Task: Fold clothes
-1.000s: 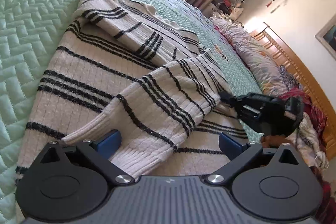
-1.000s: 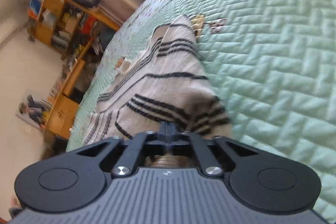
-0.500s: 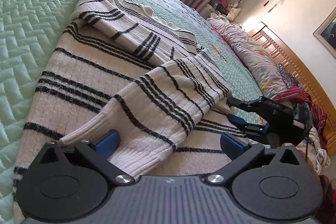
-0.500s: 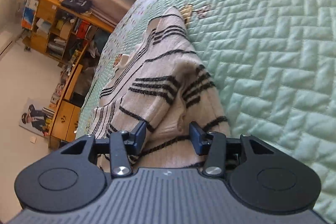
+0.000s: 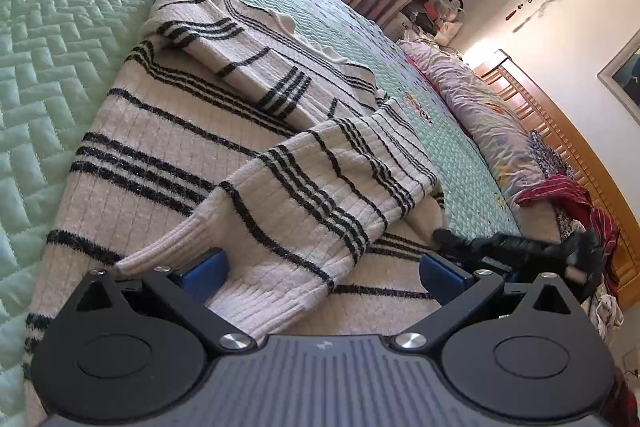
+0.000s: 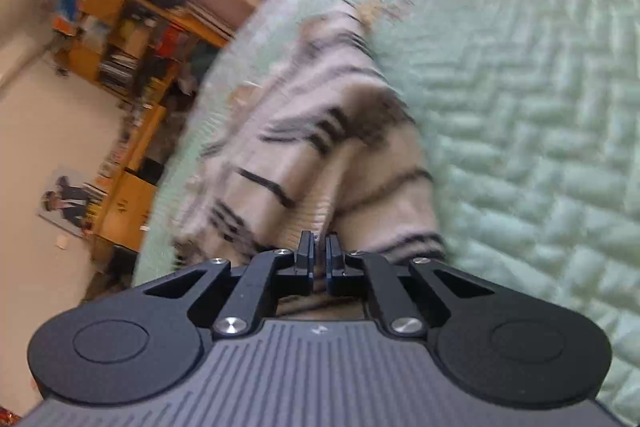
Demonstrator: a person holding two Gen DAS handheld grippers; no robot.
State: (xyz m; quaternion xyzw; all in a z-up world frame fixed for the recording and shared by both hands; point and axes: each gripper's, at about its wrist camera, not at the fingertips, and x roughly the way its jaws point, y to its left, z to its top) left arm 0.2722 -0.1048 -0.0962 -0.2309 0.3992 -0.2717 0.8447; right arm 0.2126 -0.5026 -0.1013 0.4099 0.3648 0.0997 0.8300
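A cream sweater with black stripes (image 5: 160, 147) lies spread on the green quilted bed, both sleeves folded over its body. The near sleeve (image 5: 304, 195) runs down to its cuff, which rests between the wide-apart blue pads of my left gripper (image 5: 324, 271); that gripper is open and the pads do not press the cloth. My right gripper (image 5: 442, 238) sits at the sweater's right edge. In the blurred right wrist view the sweater (image 6: 320, 147) bunches ahead of the right gripper (image 6: 319, 251), whose jaws are closing with a thin fold of the knit pinched between them.
The green bedspread (image 5: 60, 47) stretches to the left and far side. Flowered pillows (image 5: 480, 107), a heap of red clothes (image 5: 568, 199) and a wooden headboard (image 5: 560, 131) lie to the right. An orange bookshelf (image 6: 120, 39) stands beyond the bed.
The right gripper let go of the sweater, stood open half a second ago, and has now closed again on a fold at its edge. The left gripper stayed put and open.
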